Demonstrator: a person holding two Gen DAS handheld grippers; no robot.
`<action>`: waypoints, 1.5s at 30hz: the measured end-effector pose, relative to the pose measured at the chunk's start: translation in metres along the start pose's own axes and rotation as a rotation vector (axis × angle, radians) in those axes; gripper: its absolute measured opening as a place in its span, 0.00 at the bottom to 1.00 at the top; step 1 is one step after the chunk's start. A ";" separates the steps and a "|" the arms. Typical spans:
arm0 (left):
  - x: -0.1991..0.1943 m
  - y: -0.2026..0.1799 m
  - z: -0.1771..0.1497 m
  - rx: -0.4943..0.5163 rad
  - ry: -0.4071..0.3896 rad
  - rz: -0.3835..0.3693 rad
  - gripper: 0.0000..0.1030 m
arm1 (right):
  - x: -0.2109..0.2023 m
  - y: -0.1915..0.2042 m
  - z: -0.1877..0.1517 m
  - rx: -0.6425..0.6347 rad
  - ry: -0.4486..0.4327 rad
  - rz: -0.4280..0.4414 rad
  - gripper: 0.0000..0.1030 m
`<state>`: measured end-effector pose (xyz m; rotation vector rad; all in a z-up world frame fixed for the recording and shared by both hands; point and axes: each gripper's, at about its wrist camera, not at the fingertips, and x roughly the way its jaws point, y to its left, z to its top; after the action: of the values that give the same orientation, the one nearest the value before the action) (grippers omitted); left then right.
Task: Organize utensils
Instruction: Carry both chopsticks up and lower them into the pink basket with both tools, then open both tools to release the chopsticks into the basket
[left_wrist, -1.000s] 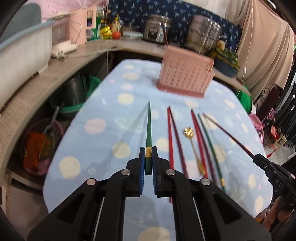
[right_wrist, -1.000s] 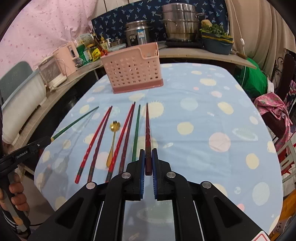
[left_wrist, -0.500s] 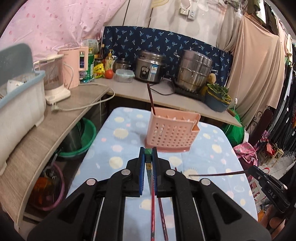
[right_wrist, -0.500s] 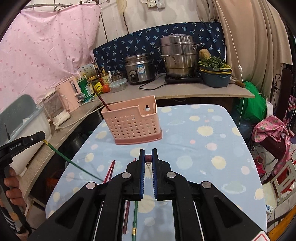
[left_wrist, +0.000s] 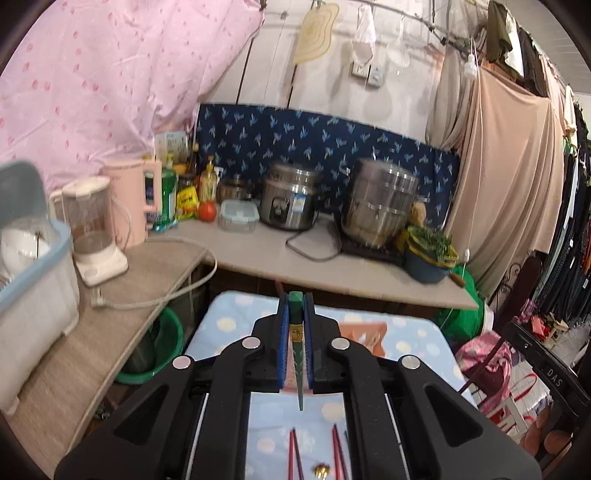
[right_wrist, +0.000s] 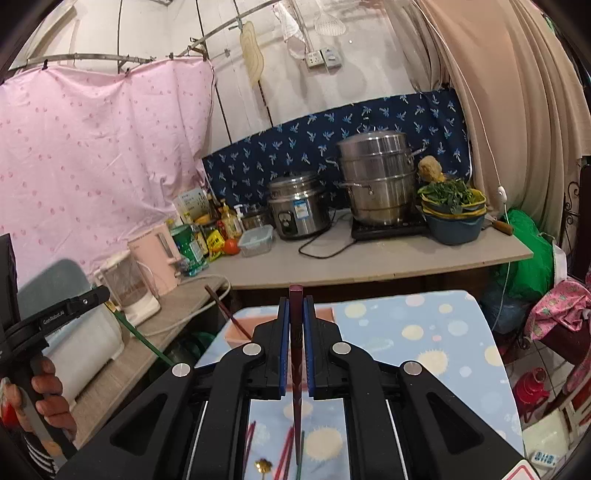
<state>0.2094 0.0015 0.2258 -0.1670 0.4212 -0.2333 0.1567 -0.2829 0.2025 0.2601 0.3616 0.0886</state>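
My left gripper (left_wrist: 296, 310) is shut on a green chopstick (left_wrist: 297, 365) that hangs tip down between the pads, above the table. My right gripper (right_wrist: 296, 310) is shut on a dark red chopstick (right_wrist: 296, 373), also hanging tip down. The pink utensil basket (left_wrist: 364, 334) is mostly hidden behind the left gripper; in the right wrist view its edge (right_wrist: 236, 332) shows with one dark chopstick (right_wrist: 223, 308) standing in it. Red chopsticks (left_wrist: 338, 450) and a gold spoon (right_wrist: 263, 466) lie on the dotted blue tablecloth (right_wrist: 424, 332) below.
A counter (left_wrist: 332, 266) behind the table holds a rice cooker (left_wrist: 290, 201), a steel steamer pot (left_wrist: 380, 206), a pink kettle (left_wrist: 135, 201) and bottles. A white bin (left_wrist: 33, 280) stands at left. A green basin (left_wrist: 162, 347) sits under the counter.
Both grippers have lifted their chopsticks off the table and tilted upward, so the chopsticks now hang tip down and the views look at the counter and wall.
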 end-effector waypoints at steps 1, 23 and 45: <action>0.001 -0.001 0.007 -0.001 -0.016 -0.003 0.07 | 0.005 0.002 0.010 0.002 -0.022 0.006 0.07; 0.121 0.005 0.027 -0.017 -0.006 0.025 0.07 | 0.148 0.002 0.035 0.051 -0.024 0.011 0.07; 0.135 0.005 -0.015 0.022 0.073 0.124 0.50 | 0.165 -0.007 -0.011 0.031 0.107 -0.020 0.31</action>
<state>0.3239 -0.0307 0.1598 -0.1106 0.4994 -0.1223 0.3070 -0.2658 0.1351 0.2832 0.4724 0.0778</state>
